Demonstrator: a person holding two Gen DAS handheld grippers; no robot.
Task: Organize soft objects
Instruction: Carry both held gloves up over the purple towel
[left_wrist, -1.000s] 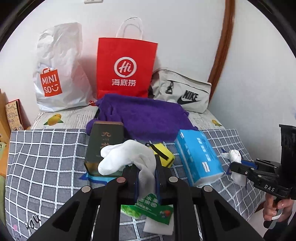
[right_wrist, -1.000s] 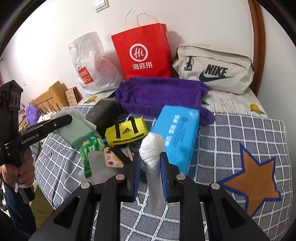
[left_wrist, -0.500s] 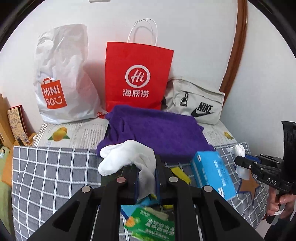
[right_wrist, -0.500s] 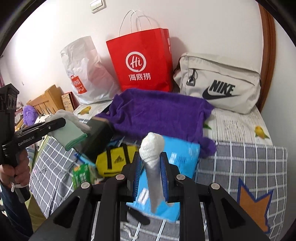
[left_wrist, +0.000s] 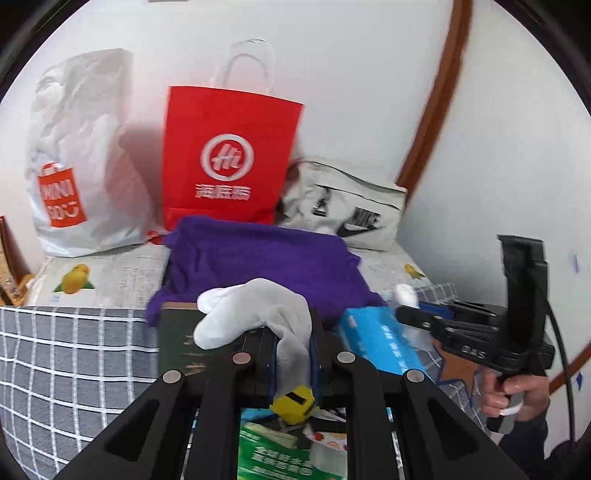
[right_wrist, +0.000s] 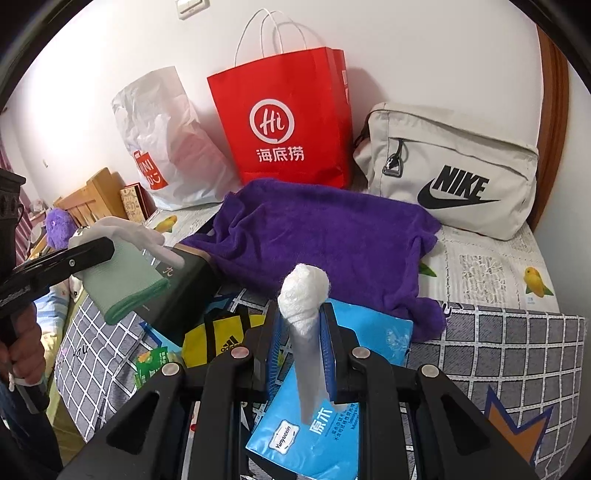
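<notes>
Both my grippers have advanced toward the purple towel (right_wrist: 325, 236), left gripper (left_wrist: 291, 347) clamping a white sock (left_wrist: 255, 310), right gripper (right_wrist: 301, 332) pinching a rolled sock (right_wrist: 304, 299).

- A white sock (left_wrist: 255, 314) with a pale green cuff is pinched at its middle, its toe end flopping left and its cuff drooping over a dark green box (right_wrist: 184, 280).
- A second white sock (right_wrist: 304, 295), rolled tight, stands upright, lifted above a blue tissue pack (right_wrist: 314, 424).
- A rumpled purple towel (right_wrist: 325, 236) lies spread on the bed.
</notes>
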